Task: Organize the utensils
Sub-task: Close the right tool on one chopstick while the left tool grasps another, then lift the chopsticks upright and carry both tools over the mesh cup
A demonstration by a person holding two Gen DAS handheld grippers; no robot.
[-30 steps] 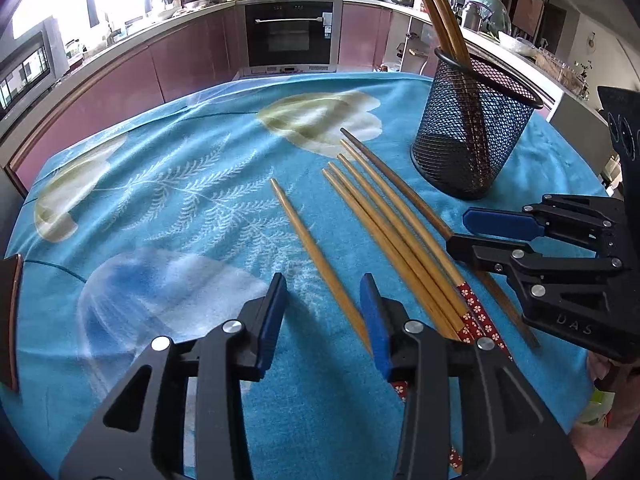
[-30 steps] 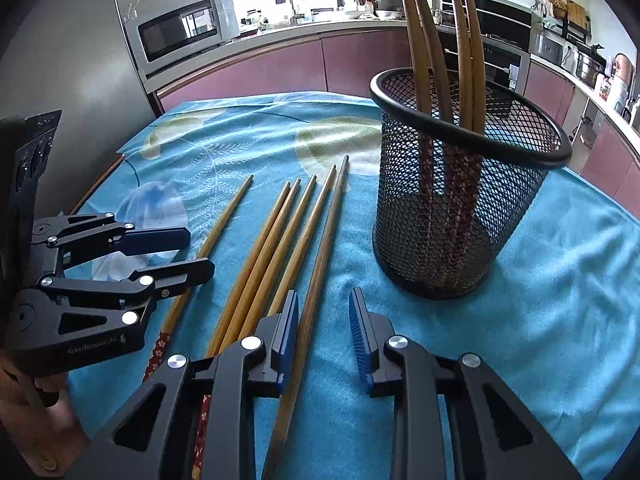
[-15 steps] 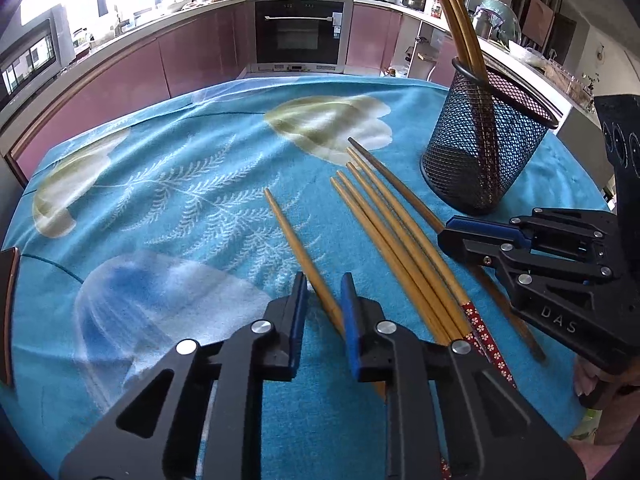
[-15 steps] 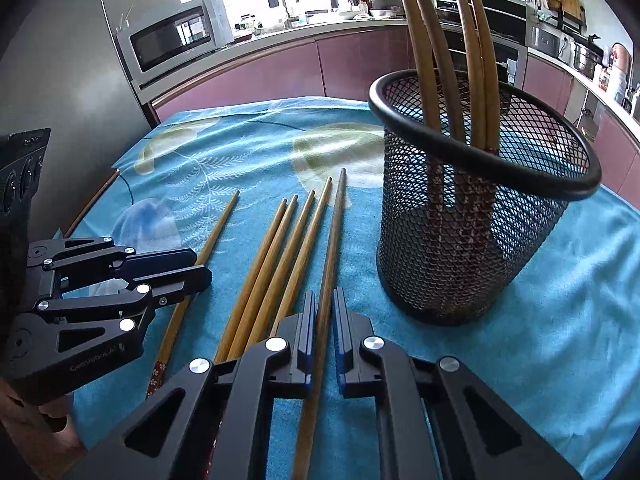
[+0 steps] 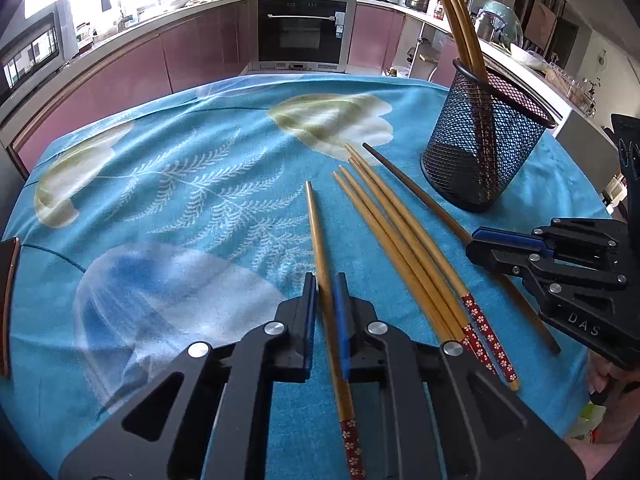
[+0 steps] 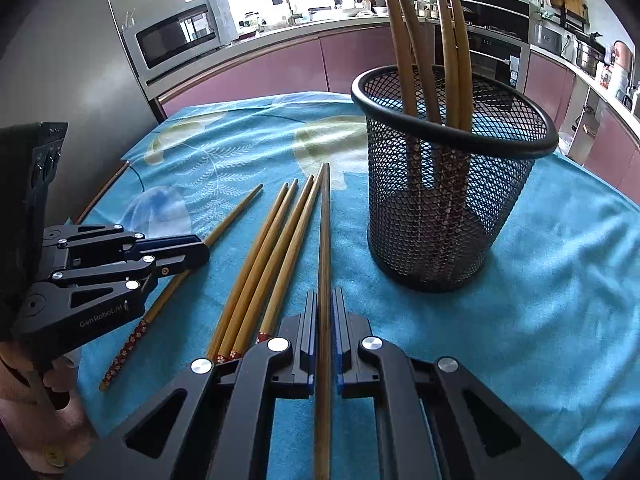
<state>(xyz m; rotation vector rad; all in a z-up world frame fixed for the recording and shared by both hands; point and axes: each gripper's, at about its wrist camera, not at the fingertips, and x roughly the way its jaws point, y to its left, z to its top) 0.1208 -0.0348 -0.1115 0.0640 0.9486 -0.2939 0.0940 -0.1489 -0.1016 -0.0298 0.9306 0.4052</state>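
Nearest the lens, at the bottom centre of the left wrist view, the left claw is seen clamped on a single light bamboo chopstick, its jaws having just been closing from well apart until the blue pads press both sides of the shaft. The same is noted in the right wrist view: the right claw, at bottom centre, has just been closing and is now clamped on the darker brown chopstick, which runs straight up the middle of the frame. Both sticks appear still to lie flat on the blue patterned cloth of the surface; no lift is visible. Between the two held sticks, a loose bundle of four bamboo chopsticks is left untouched, its red flowered ends pointing toward the lower right of the left view. Further out, at the upper right of both views, the black mesh holder stands upright, apart from the lying sticks, with several chopsticks already standing in it. Kitchen cabinets, an oven and a microwave are seen beyond. The change is judged to mark the grasp as completed on both sides; a lift and a carry to the holder would be expected next, with a tipping to upright needed before release. Four sticks would remain afterwards.
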